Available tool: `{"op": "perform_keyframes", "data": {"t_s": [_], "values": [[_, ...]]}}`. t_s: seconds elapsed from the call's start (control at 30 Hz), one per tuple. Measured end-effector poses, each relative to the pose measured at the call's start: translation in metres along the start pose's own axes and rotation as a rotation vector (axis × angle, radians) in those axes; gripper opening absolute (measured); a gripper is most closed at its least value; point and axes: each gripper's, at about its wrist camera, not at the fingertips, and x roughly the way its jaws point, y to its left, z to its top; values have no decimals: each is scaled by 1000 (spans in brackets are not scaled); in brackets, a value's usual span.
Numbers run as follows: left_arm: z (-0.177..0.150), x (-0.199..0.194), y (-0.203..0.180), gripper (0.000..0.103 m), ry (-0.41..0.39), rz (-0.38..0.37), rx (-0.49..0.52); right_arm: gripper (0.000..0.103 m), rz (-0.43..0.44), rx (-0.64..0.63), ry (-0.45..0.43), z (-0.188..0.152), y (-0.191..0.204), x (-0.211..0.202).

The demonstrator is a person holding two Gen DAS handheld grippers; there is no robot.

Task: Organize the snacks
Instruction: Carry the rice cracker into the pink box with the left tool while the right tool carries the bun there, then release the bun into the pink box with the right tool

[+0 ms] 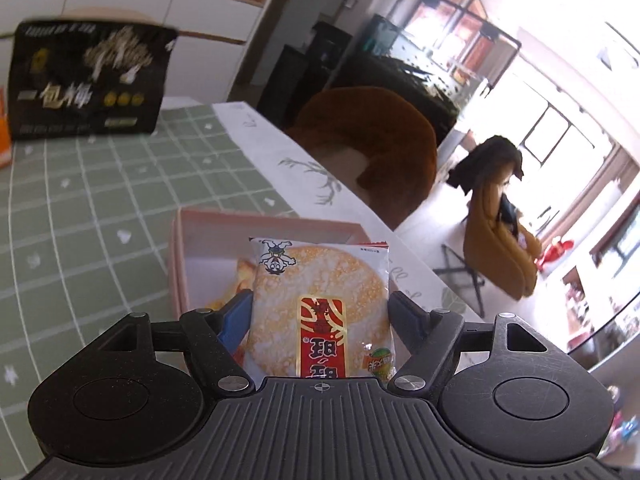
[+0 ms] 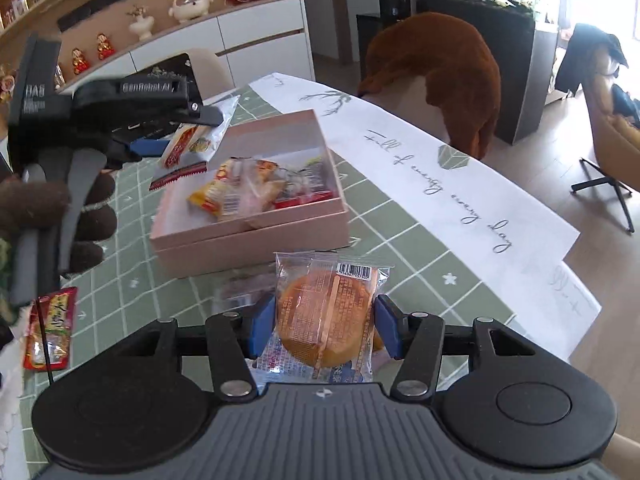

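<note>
My left gripper clamps a rice cracker packet over the pink box; my right gripper grips a cake packet just short; best released low, onto bare floor.

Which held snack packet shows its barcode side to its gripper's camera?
The rice cracker packet in the right gripper; the left gripper holds its packet printed-front toward the camera.

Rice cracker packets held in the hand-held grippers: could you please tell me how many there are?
2: one rice cracker packet in the left hand-held gripper over the pink box, another in the right hand-held gripper.
</note>
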Motion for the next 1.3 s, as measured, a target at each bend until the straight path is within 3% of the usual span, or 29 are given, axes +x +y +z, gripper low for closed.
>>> {"op": "perform_keyframes", "data": {"t_s": [0.1,0.17,0.27,0.37,0.43,0.47,0.53,0.6,0.77,0.83,0.97,1.07,1.1,1.17,1.23,1.3], "values": [[-7,-1,12,78,58,-72,-4,53,6,-13,-3,12,-3,9],[-6,0,13,78,86,-74,8,53,24,-27,-15,35,4,22],[4,-8,15,78,-43,30,-17,54,78,-42,-73,88,21,45],[8,14,0,76,82,26,122,59,38,-59,-64,134,34,73],[5,23,-7,74,102,58,173,60,19,-50,-64,143,30,75],[4,24,-4,74,99,50,144,61,12,-46,-67,141,26,71],[3,15,9,74,34,38,15,74,0,-26,-73,129,12,62],[-1,2,15,74,7,-6,-48,75,-25,4,-61,111,-4,54],[-41,-23,-14,74,53,-96,103,75,-88,2,55,55,-34,64],[-67,-29,-24,70,95,-113,162,75,-89,33,106,38,-42,75],[-112,-39,-14,67,167,-59,106,75,-73,74,139,16,-41,84],[-136,-45,2,67,229,-17,39,75,-32,0,127,5,-16,80],[-142,-46,7,66,235,2,30,73,-23,-45,127,0,-4,81],[-150,-54,14,58,219,25,6,56,7,-101,139,-9,13,81],[-150,-60,20,56,214,32,-23,56,8,-130,142,-17,29,80],[-150,-66,23,56,205,50,-38,56,64,-145,163,-19,39,76]]}}
